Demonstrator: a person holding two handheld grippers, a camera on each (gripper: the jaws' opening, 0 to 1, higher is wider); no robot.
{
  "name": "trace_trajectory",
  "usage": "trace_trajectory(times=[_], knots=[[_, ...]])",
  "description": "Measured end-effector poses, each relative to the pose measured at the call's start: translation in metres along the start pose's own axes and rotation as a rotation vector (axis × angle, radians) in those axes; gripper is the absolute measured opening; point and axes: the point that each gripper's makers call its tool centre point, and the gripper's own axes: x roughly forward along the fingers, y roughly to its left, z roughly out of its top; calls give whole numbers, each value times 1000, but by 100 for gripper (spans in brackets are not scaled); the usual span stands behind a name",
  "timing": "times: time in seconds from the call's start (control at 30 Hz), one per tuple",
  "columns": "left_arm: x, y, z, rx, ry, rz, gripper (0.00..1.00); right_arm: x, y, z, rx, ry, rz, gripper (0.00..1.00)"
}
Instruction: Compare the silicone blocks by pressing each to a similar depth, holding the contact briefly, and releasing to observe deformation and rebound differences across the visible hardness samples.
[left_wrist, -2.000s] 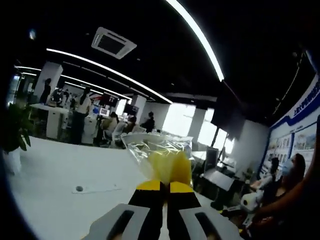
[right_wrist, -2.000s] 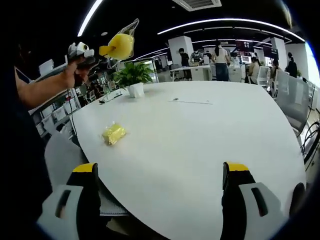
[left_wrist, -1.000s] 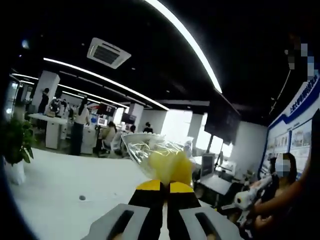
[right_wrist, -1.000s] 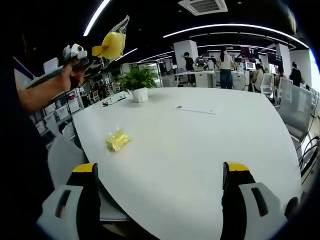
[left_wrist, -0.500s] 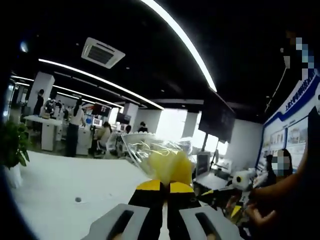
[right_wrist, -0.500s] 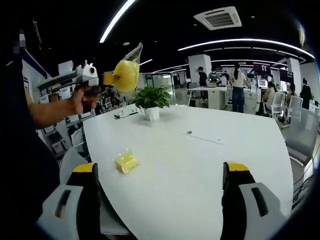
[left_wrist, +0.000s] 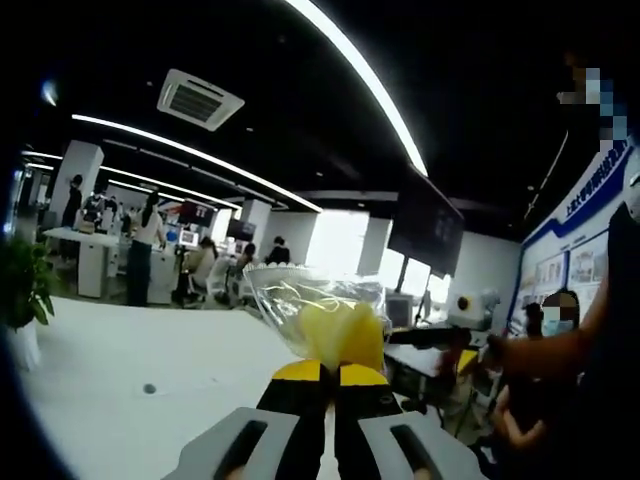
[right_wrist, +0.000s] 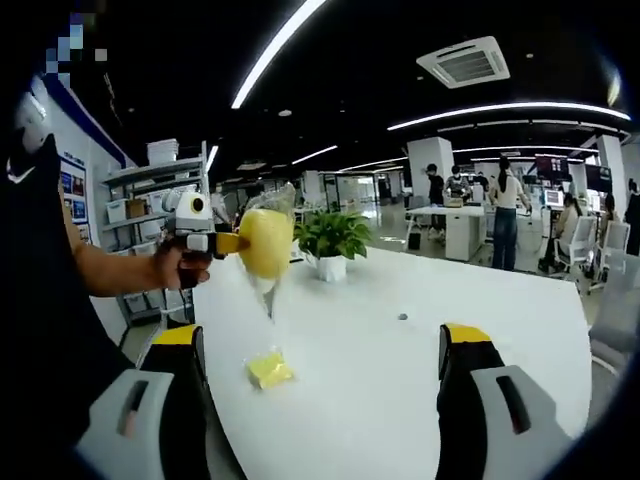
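Fingertips of left gripper (left_wrist: 330, 373), yellow-capped, sit pressed together on the neck of a clear crinkled plastic bag holding a yellow silicone block (left_wrist: 335, 325); bag held up in air above the table, its lower end hidden behind the tips. Right gripper (right_wrist: 327, 345) has its yellow-tipped fingers wide apart w/ nothing between them.

Large white oval table (right_wrist: 400, 380) spreads under both views; its near edge is cut off by the right gripper body. In right gripper view, the left gripper comes in from the left, held by a hand (right_wrist: 178, 266), w/ the bagged block hanging over the table's left part. Person's dark sleeve covers the left side of that view.

Green potted plant in white pot (right_wrist: 331, 243) stands on the far side of the table, just behind the raised bag. Second yellow silicone block in clear wrap (right_wrist: 268, 371) lies flat on the table near the edge, below the raised one; wrap detail hard to make out. Small dark round spot (right_wrist: 402, 317) on tabletop, too small to identify.

Background: office desks, people standing, blurred.
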Motion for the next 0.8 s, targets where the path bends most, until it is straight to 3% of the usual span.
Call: trace_trajectory(times=[0.2,0.57,0.73,0.8], knots=[[-6,-5,-7,-7,11,2,0,18,15,13,-15,-21,86,87],[-2,-12,-21,-27,31,-9,0,40,36,29,-32,-53,162,82],[-3,-13,-25,-46,29,-14,0,52,44,27,-37,-28,204,73],[-4,-14,-26,-54,27,-16,0,56,53,27,-25,-18,249,63]])
